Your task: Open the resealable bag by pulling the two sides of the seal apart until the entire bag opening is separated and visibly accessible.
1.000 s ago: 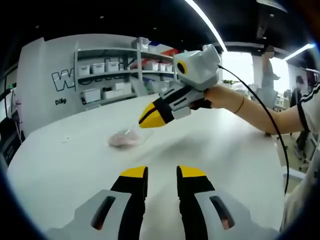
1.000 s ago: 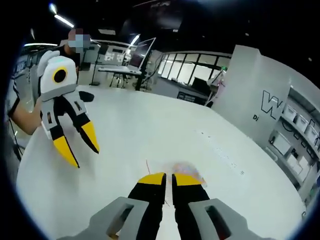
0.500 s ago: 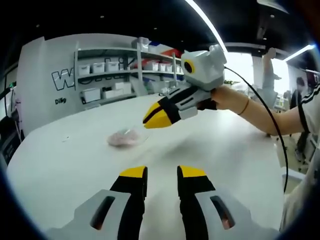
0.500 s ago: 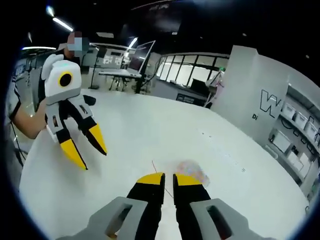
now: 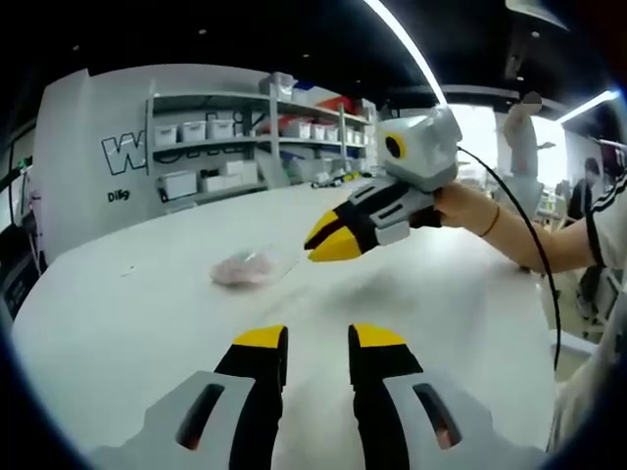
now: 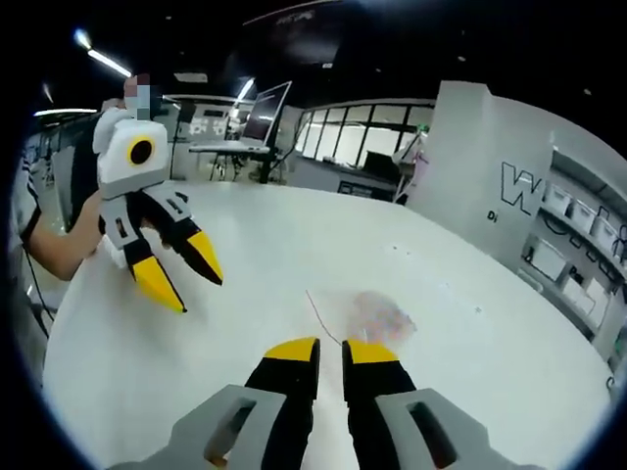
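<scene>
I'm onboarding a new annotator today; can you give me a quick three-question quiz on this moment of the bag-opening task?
1. True or false: the resealable bag lies flat on the white table, held by neither gripper.
2. Multiple choice: in the right gripper view, the left gripper has its jaws (a) spread apart, (b) clamped on the bag, (c) resting on a shelf.
3. Fill in: in the left gripper view, the right gripper hangs above the table to the ___ of the bag.

Key: 1 true; 2 a; 3 right.
</scene>
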The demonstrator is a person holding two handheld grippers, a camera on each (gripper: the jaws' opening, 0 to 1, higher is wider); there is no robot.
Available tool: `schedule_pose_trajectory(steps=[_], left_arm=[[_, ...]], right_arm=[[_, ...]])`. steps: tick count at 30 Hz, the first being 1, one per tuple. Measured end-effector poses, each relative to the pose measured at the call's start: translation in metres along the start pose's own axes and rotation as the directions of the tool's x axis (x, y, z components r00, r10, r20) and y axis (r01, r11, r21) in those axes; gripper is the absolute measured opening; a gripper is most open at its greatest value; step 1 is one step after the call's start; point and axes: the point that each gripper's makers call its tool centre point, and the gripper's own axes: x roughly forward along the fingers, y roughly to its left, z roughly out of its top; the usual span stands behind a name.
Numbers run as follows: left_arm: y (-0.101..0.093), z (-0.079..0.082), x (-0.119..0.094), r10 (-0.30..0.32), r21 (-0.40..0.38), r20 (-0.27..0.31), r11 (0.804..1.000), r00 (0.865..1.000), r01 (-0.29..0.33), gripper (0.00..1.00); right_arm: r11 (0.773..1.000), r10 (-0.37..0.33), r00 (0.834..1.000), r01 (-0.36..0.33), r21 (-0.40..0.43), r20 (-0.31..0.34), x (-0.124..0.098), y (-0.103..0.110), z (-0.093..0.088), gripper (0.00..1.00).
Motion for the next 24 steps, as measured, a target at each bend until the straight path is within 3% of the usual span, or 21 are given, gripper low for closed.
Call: schedule_pose_trajectory(steps=[12,24], left_arm=[[0.001,0.002,-0.001,-0.006,-0.022,0.011,1.000,1.000,0.007,0.27],[0.000,0.002,0.001,-0.012,-0.036,0.004,0.999,1.000,0.012,0.29]], right_arm=[[1.000,-0.011,1.000,0.011,0.002,0.024,-0.010,0.003,0.006,0.08],[1.000,-0.005,1.000,0.005,0.025,0.022,-0.019,0.011,-0.004,0.11]])
